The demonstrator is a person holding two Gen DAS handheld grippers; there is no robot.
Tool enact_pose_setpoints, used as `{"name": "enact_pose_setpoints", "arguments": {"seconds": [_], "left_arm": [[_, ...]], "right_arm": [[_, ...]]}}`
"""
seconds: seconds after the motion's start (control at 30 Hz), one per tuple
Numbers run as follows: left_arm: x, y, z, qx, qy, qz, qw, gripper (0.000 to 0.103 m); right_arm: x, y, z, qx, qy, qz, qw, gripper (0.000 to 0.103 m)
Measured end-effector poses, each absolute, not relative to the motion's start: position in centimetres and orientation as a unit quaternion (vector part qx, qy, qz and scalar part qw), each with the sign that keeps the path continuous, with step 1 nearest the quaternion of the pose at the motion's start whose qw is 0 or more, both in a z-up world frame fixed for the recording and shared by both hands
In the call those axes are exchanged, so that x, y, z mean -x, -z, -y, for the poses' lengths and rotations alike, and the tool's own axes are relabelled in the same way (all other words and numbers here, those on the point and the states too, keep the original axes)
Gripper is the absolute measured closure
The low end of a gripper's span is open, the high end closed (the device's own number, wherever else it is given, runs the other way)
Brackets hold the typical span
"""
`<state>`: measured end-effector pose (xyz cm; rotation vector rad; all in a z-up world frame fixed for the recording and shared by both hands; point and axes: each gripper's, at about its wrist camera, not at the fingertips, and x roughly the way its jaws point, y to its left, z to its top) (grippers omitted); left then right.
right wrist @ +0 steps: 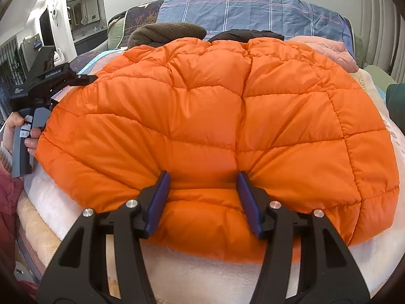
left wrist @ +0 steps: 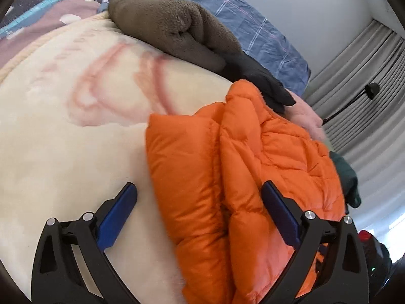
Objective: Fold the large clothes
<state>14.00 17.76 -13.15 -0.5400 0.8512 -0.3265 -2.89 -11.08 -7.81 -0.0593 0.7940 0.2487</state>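
Note:
An orange quilted puffer jacket (right wrist: 215, 116) lies spread on a cream fleece blanket (left wrist: 63, 131) on a bed. In the left wrist view the jacket's bunched edge (left wrist: 227, 167) lies between the fingers of my left gripper (left wrist: 200, 190), which is open wide. My right gripper (right wrist: 202, 177) stands open at the jacket's near edge, with a fold of orange fabric pressed between its blue pads (right wrist: 248, 202), not pinched tight. The left gripper body (right wrist: 48, 81) shows at the jacket's left edge in the right wrist view.
A brown fleece garment (left wrist: 172, 27), a black garment (left wrist: 260, 81) and a pink one (right wrist: 326, 48) lie beyond the jacket. A blue plaid quilt (right wrist: 253, 12) is at the head of the bed. Grey curtains (left wrist: 367, 96) hang to the right. A dark green garment (left wrist: 346, 174) lies by the jacket.

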Motion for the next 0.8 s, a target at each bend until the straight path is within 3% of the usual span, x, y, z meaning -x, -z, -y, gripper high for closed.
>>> {"name": "enact_pose_setpoints", "arguments": {"seconds": [0.07,0.13,0.2,0.3,0.43,0.5,0.57,0.7,0.8], "left_arm": [[-14.6,13.1,-17.3,0.260,0.174,-0.410,0.857,0.005],[-15.0,12.9,-16.7,0.256,0.185,-0.414,0.854,0.020],[-15.3,12.8,-16.3,0.249,0.181,-0.416,0.856,0.048],[-14.7,11.8,-16.1,0.243,0.186,-0.399,0.864,0.066],[-14.5,11.3,-15.8,0.227,0.183,-0.389,0.874,0.069],[-14.3,11.3,-15.9,0.229,0.184,-0.388,0.874,0.070],[-14.3,11.0,-16.0,0.228,0.185,-0.387,0.874,0.072],[-14.0,10.3,-15.9,0.214,0.189,-0.385,0.878,0.076],[-14.0,9.6,-15.7,0.197,0.187,-0.386,0.882,0.080]], "right_arm": [[2.9,7.8,11.1,0.028,-0.122,-0.386,0.914,0.046],[2.8,7.7,11.2,0.026,-0.124,-0.390,0.912,0.046],[2.4,7.3,11.5,0.019,-0.128,-0.400,0.907,0.046],[1.6,4.6,12.5,-0.010,-0.151,-0.411,0.899,0.040],[-1.0,-0.8,14.0,-0.038,-0.167,-0.367,0.914,0.040],[-3.7,-2.1,13.9,-0.043,-0.158,-0.365,0.916,0.049],[-7.2,-2.2,13.3,-0.053,-0.152,-0.381,0.910,0.067],[-14.5,0.7,12.0,-0.054,-0.118,-0.440,0.889,0.068],[-18.7,6.6,11.4,-0.021,-0.099,-0.480,0.871,0.064]]}}
